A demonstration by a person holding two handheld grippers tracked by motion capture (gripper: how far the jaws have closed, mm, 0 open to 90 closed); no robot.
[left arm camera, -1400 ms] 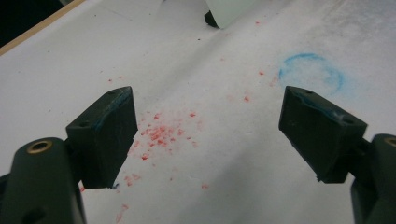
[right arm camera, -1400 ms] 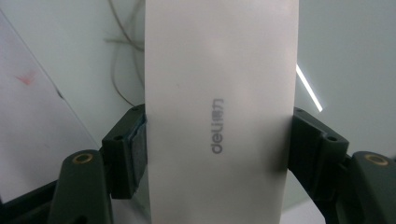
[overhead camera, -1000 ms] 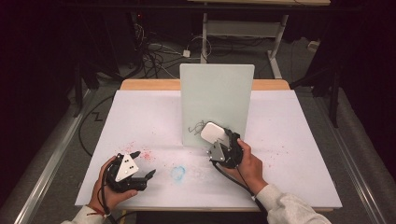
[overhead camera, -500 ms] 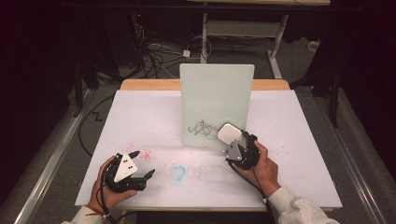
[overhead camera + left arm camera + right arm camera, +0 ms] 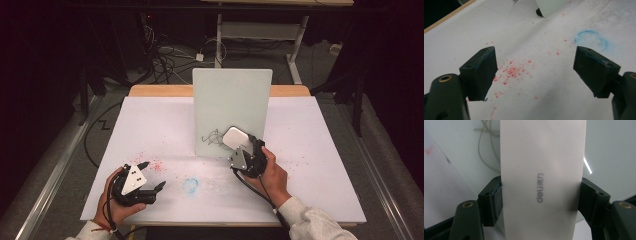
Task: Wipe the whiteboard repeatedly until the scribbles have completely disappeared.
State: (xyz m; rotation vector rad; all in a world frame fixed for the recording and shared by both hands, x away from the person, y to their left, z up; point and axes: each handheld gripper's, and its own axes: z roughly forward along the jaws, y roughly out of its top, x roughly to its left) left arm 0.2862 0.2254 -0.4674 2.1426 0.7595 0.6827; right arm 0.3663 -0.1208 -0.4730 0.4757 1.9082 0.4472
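Observation:
A white board (image 5: 232, 100) stands upright at mid-table with a dark scribble (image 5: 212, 137) near its lower edge. My right gripper (image 5: 240, 146) is shut on a white eraser (image 5: 236, 137), held against the board just right of the scribble. In the right gripper view the eraser (image 5: 541, 170), printed "deli", sits clamped between both jaws of that gripper (image 5: 541, 202), with the board (image 5: 609, 157) and scribble lines (image 5: 486, 150) behind it. My left gripper (image 5: 152, 175) rests open at the front left, and its view shows nothing between the jaws of the gripper (image 5: 536, 70).
White paper (image 5: 150, 125) covers the table. Red specks (image 5: 512, 71) lie under the left gripper and a blue ring mark (image 5: 591, 41) is beside it. Cables and a desk frame (image 5: 260, 30) are on the floor beyond the table's far edge.
The right gripper carried the eraser rightward along the board, then back a little to the left. The left gripper has stayed put.

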